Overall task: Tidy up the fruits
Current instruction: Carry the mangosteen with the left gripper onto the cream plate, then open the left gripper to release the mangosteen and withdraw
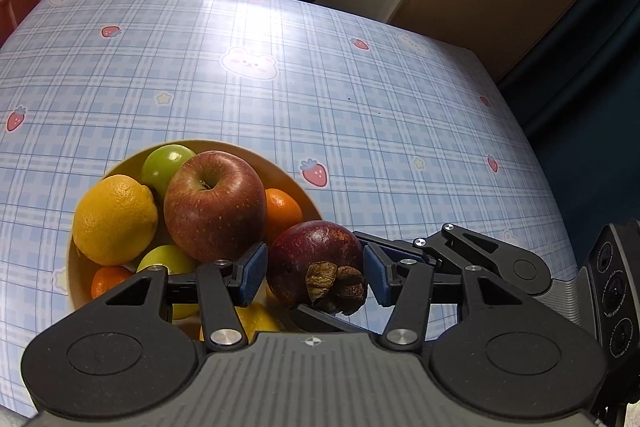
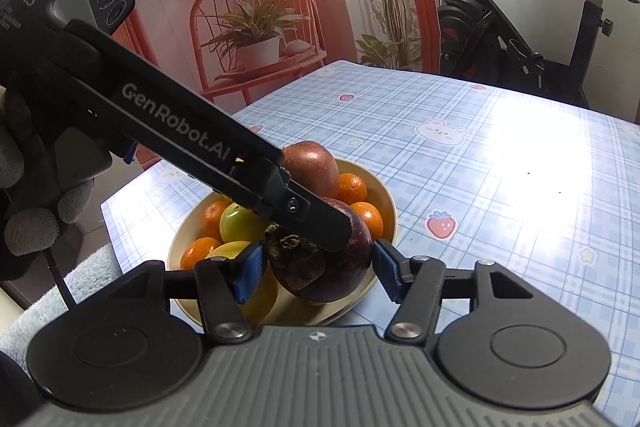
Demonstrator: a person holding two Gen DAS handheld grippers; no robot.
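Note:
A tan bowl (image 1: 292, 179) holds a red apple (image 1: 214, 205), a lemon (image 1: 114, 219), green fruits, oranges and a dark purple mangosteen (image 1: 316, 259). My left gripper (image 1: 316, 269) has its blue pads on both sides of the mangosteen at the bowl's near edge, touching it. In the right wrist view the mangosteen (image 2: 340, 275) lies in the bowl (image 2: 386, 203) between the pads of my right gripper (image 2: 318, 273), with small gaps on each side. The left gripper's black finger (image 2: 320, 223) crosses over the fruit there.
The table carries a blue plaid cloth (image 1: 360, 107) with strawberry and bear prints. An exercise bike (image 2: 520, 27) stands behind the table's far edge. A gloved hand (image 2: 28, 195) holds the left gripper at the table's left side.

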